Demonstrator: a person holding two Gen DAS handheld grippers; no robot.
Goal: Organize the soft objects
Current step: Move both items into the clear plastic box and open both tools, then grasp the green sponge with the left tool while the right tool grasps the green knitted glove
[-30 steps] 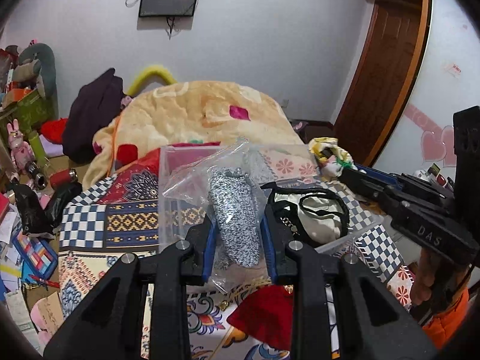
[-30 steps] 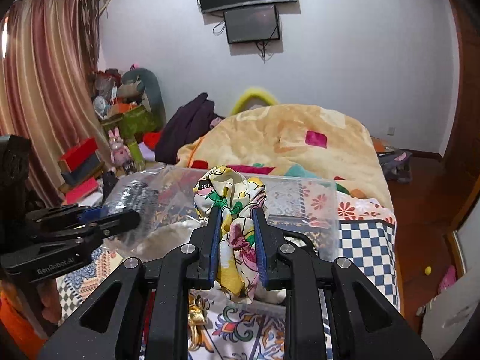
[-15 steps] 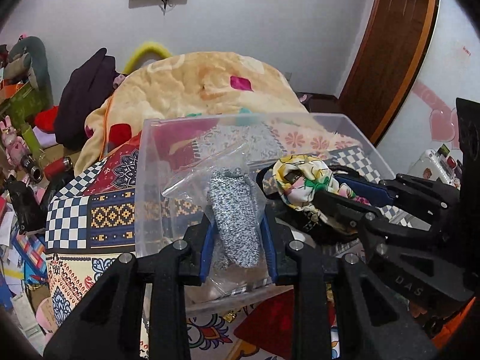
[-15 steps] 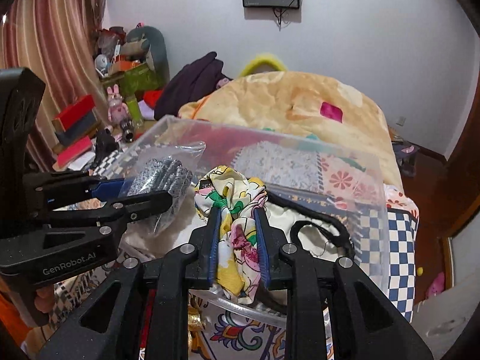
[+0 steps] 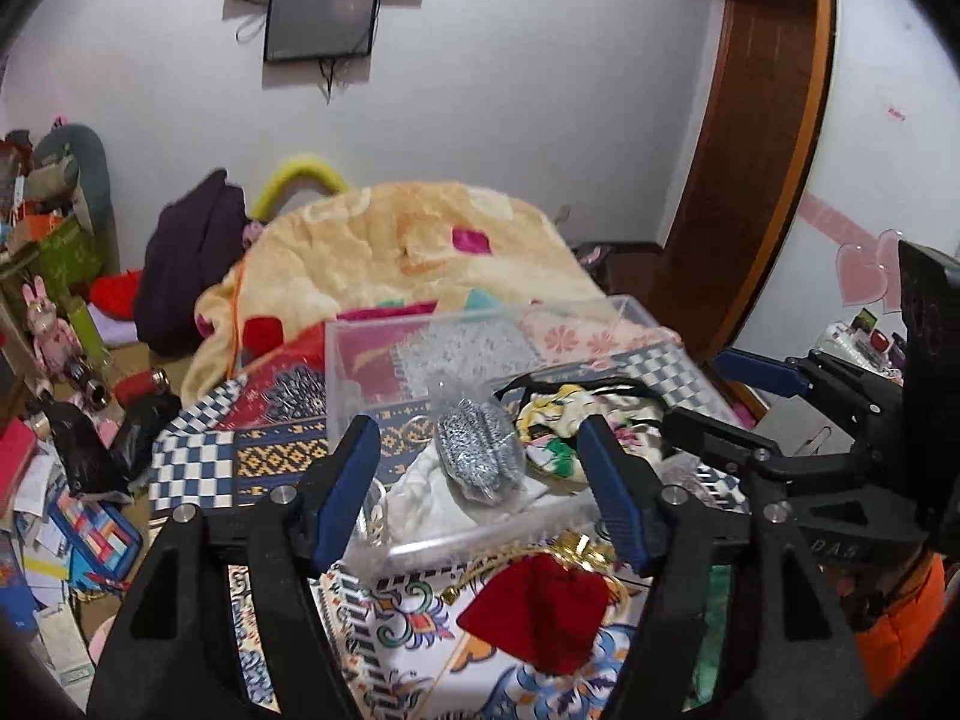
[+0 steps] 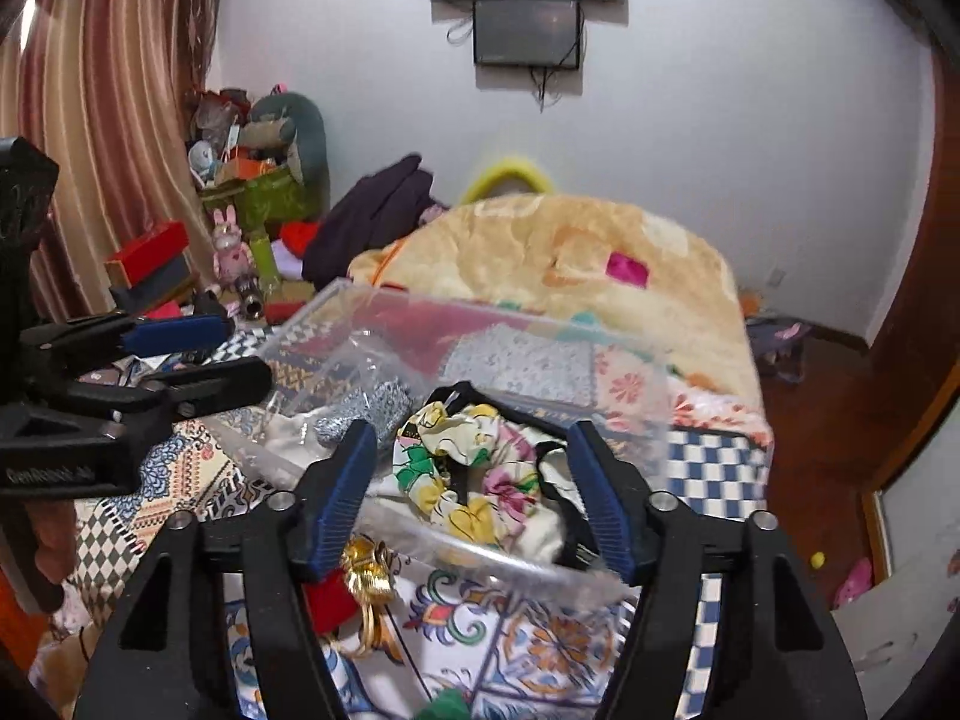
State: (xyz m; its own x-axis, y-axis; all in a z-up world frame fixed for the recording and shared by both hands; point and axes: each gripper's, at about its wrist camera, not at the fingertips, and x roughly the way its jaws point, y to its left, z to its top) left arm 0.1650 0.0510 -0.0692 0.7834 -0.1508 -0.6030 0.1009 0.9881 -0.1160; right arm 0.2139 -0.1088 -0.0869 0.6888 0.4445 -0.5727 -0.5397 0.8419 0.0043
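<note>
A clear plastic bin (image 5: 360, 360) stands on the patterned bed cover. Inside it lie a silver glitter item in a clear bag (image 5: 477, 450) and a floral fabric scrunchie (image 5: 558, 420), on a cream cloth with a black strap. My left gripper (image 5: 480, 468) is open and empty just in front of the bin. My right gripper (image 6: 474, 474) is open and empty over the bin's near edge; the scrunchie (image 6: 468, 474) lies between its jaws, loose. The bin (image 6: 636, 372) and silver bag (image 6: 366, 414) show there too.
A red velvet pouch (image 5: 540, 606) with gold ribbon (image 6: 369, 570) lies on the cover in front of the bin. A peach blanket (image 5: 408, 246) is heaped behind. Clutter, boxes and toys (image 6: 240, 228) stand at the left; a wooden door (image 5: 744, 180) at right.
Both grippers opened and drew back. The silver bag and the floral scrunchie were let go and now lie inside the clear bin.
</note>
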